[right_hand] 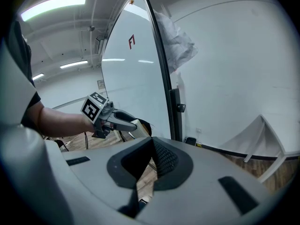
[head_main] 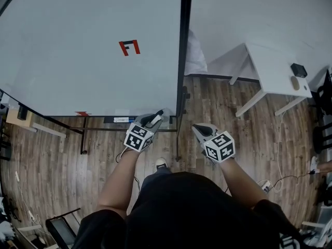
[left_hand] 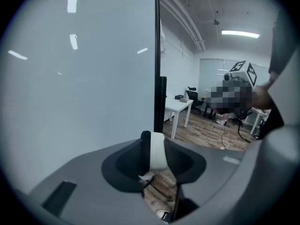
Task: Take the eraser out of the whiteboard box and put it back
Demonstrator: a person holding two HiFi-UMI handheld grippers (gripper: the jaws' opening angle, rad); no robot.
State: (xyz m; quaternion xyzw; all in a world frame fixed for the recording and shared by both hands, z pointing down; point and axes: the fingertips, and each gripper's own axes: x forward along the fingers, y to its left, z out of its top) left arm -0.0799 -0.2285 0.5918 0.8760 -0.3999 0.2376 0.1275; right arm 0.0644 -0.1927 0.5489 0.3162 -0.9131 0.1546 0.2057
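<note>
Left gripper (head_main: 157,117) clasping eraser (left_hand: 157,151), whiteboard edge (head_main: 182,61) beside

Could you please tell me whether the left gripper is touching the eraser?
Touching. The left gripper view shows the eraser standing between the jaws of the left gripper, both pads pressed against its sides with no gap.

Office — large freestanding whiteboard (head_main: 88,51) at 11 o'clock, white worktop (head_main: 275,71) at 2 o'clock against plain white wall (head_main: 249,14). Wood-plank floor (head_main: 57,154), trailing cables (head_main: 290,179). Left gripper view: swivel chairs (left_hand: 192,93), ceiling strip lights (left_hand: 240,33) — long open room.
</note>
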